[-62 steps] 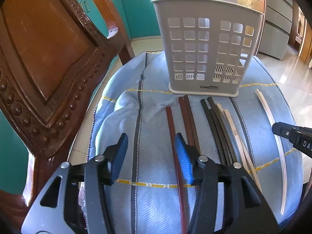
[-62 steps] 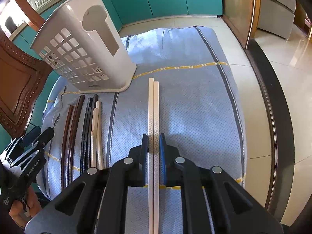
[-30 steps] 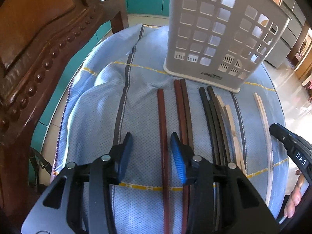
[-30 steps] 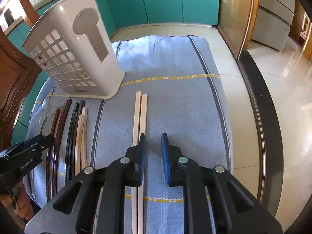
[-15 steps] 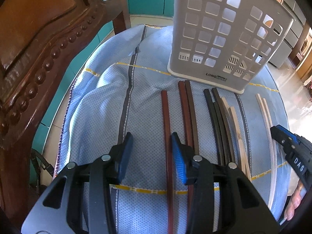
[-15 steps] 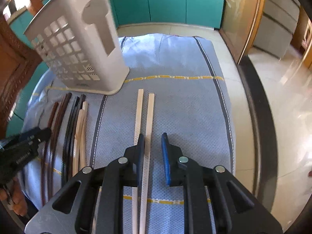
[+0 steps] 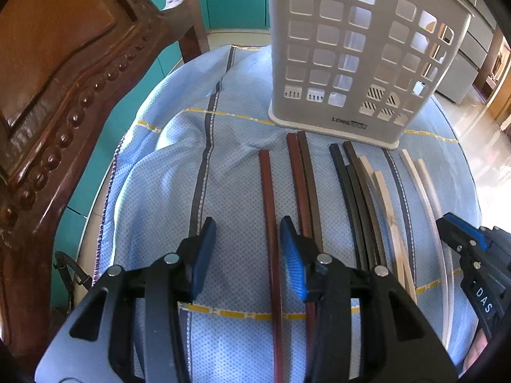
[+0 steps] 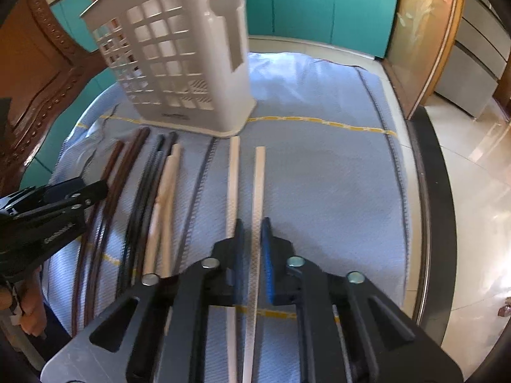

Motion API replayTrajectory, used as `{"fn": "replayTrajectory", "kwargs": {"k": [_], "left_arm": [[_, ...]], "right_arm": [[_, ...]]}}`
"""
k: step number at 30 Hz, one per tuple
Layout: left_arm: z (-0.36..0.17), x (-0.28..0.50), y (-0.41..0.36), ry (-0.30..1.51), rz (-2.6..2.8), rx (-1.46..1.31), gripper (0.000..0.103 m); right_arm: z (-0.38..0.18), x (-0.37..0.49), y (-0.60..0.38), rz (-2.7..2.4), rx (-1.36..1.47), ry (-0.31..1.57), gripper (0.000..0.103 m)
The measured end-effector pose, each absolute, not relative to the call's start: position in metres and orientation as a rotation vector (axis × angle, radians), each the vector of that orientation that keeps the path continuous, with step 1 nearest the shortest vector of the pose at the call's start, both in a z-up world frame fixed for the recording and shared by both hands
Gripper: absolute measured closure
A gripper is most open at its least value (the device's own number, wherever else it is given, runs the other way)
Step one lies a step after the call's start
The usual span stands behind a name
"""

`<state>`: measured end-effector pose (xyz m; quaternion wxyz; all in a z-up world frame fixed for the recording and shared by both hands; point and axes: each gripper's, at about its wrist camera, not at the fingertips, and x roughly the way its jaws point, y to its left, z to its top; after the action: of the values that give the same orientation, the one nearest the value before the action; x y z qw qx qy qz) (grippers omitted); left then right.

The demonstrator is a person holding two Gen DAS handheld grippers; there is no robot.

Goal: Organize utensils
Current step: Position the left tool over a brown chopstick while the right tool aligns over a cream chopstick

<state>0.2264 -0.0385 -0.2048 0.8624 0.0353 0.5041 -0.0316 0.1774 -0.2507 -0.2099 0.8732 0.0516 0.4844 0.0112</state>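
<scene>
Chopstick ends: cut off beneath both grippers.
Left gripper (image 7: pixel 247 249): fingers spread astride red-brown chopstick (image 7: pixel 267 191).
Right gripper (image 8: pixel 252 242): fingers pinching pale chopstick (image 8: pixel 258 185).
Basket (image 8: pixel 179 63): beyond chopsticks.

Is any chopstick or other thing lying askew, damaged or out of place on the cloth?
Nothing looks damaged or spilled. One reddish-brown chopstick lies apart from its pair, between the left gripper's open jaws. The right gripper is shut on one pale chopstick, its mate just outside. The blue cloth is wrinkled.

Black plastic left gripper (image 7: pixel 247 249) with blue ribbed fingers (image 7: pixel 292 263), silver screws; black right gripper (image 8: pixel 253 245) matches, white lettering.
</scene>
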Motion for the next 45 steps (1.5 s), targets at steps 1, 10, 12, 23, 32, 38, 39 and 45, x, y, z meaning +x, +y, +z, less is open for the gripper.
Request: {"fn": "replayTrajectory", "kwargs": {"k": [1, 10, 12, 23, 32, 38, 39, 45], "left_arm": [[-0.205, 0.224, -0.039, 1.056, -0.070, 0.076, 0.060], [-0.203, 0.214, -0.047, 1.057, -0.113, 0.102, 0.060], [-0.203, 0.213, -0.047, 1.062, -0.116, 0.095, 0.060], [-0.205, 0.216, -0.044, 1.064, -0.100, 0.101, 0.053], [-0.205, 0.216, -0.044, 1.067, -0.099, 0.097, 0.053], [-0.205, 0.216, -0.044, 1.066, -0.098, 0.097, 0.053], [-0.205, 0.216, -0.044, 1.065, -0.098, 0.098, 0.053], [-0.204, 0.215, -0.045, 1.062, -0.096, 0.105, 0.053]], "right_arm": [[-0.210, 0.177, -0.250, 0.028, 0.111, 1.011, 0.096], [-0.210, 0.176, -0.249, -0.010, 0.093, 1.007, 0.096], [-0.211, 0.176, -0.250, -0.014, 0.087, 1.005, 0.096], [-0.211, 0.176, -0.252, -0.014, 0.095, 1.004, 0.096], [-0.211, 0.178, -0.253, -0.011, 0.098, 1.005, 0.094], [-0.211, 0.178, -0.250, -0.004, 0.099, 1.003, 0.090], [-0.211, 0.178, -0.250, -0.004, 0.100, 1.003, 0.090], [-0.211, 0.175, -0.251, -0.017, 0.110, 0.997, 0.085]]}}
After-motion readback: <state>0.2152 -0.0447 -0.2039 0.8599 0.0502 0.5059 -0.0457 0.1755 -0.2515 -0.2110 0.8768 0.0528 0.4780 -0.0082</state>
